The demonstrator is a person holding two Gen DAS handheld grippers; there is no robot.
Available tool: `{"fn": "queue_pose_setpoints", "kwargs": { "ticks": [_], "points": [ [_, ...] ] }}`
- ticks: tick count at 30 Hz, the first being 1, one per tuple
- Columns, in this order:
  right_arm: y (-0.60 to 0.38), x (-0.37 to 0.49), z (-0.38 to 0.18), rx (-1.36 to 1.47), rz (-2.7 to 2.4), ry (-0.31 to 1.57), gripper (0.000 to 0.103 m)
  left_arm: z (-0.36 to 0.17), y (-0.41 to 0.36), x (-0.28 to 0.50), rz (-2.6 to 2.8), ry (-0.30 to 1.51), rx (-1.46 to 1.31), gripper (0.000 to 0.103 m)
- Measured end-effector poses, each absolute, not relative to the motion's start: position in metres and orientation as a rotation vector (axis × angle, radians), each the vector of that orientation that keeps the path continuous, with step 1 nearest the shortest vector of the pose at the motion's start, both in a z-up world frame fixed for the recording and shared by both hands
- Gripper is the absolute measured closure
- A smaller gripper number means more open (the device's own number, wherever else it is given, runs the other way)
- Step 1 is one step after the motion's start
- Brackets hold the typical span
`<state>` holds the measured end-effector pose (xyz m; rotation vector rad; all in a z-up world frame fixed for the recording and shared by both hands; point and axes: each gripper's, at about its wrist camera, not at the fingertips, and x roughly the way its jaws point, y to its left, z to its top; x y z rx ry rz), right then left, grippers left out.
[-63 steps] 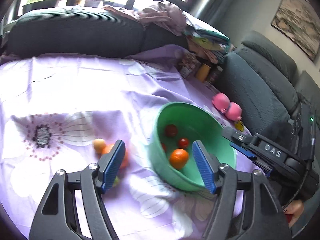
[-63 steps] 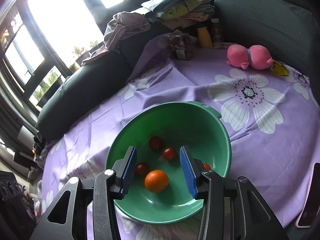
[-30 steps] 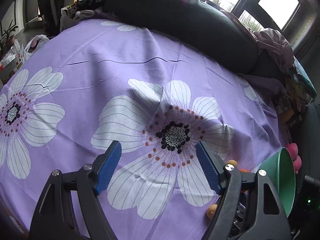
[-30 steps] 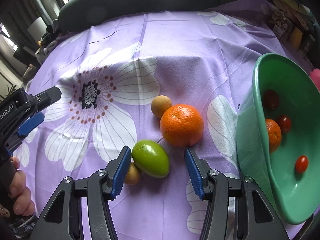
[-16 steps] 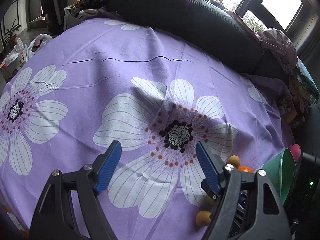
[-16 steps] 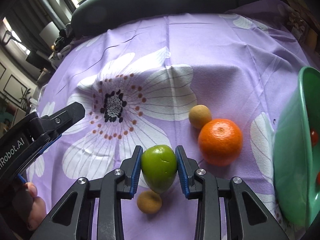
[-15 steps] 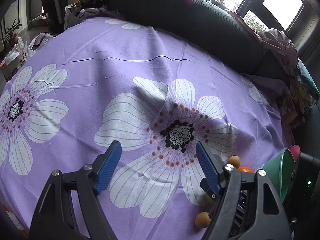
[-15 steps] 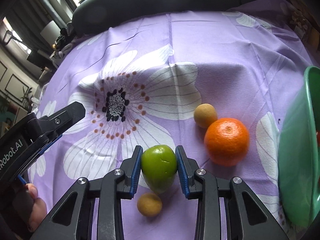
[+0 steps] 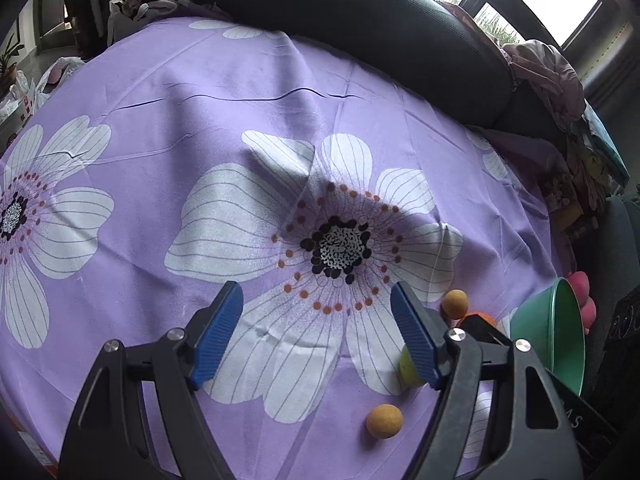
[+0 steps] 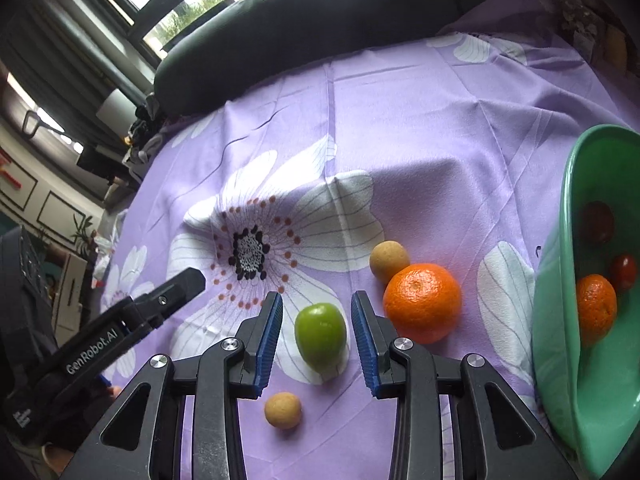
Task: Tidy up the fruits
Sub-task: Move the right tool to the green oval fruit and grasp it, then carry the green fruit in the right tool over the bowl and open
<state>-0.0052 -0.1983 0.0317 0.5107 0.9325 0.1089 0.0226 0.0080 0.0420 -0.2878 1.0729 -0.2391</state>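
- Left hand-held gripper (image 9: 316, 332), lower centre of its view: spread wide, holding nothing, above the purple flowered table (image 9: 240, 100).
- Right hand-held gripper (image 10: 316, 328), lower centre of its view: pads narrowly apart, flanking the green fruit (image 10: 320, 334) with a thin gap each side.
- Small tan fruit (image 10: 282, 409) just below; another tan fruit (image 10: 389, 260) touching the large orange (image 10: 422, 302), centre right.
- Green bowl (image 10: 560, 360), right edge, holding a smaller orange (image 10: 596, 310) and red fruits (image 10: 624, 272).
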Motion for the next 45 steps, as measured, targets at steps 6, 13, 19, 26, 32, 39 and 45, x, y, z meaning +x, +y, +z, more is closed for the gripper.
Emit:
{"fn": "queue_pose_setpoints", "kwargs": {
  "ticks": [6,13,19,26,32,39,45],
  "points": [
    [-0.207,-0.005,0.027,0.598,0.124,0.957,0.067,0.039,-0.010,0.017,-0.369,1.131,-0.270,0.031],
    [-0.204,0.001,0.027,0.640,0.176,0.948,0.067,0.027,-0.027,0.014,-0.426,1.211,-0.238,0.035],
    [-0.197,0.011,0.018,0.640,0.191,0.998,0.067,0.024,-0.028,0.013,-0.461,1.230,-0.245,0.037],
    [-0.186,0.020,0.008,0.679,0.300,1.046,0.067,0.015,-0.022,0.009,-0.438,1.276,-0.252,0.051],
    [-0.171,0.027,0.000,0.638,0.316,1.098,0.067,0.013,-0.025,0.010,-0.437,1.268,-0.225,0.067],
    [-0.172,0.029,-0.005,0.657,0.328,1.116,0.067,0.013,-0.026,0.009,-0.442,1.254,-0.202,0.069],
    [-0.167,0.034,-0.011,0.656,0.335,1.142,0.067,0.013,-0.036,0.008,-0.442,1.236,-0.155,0.070]
  ]
}}
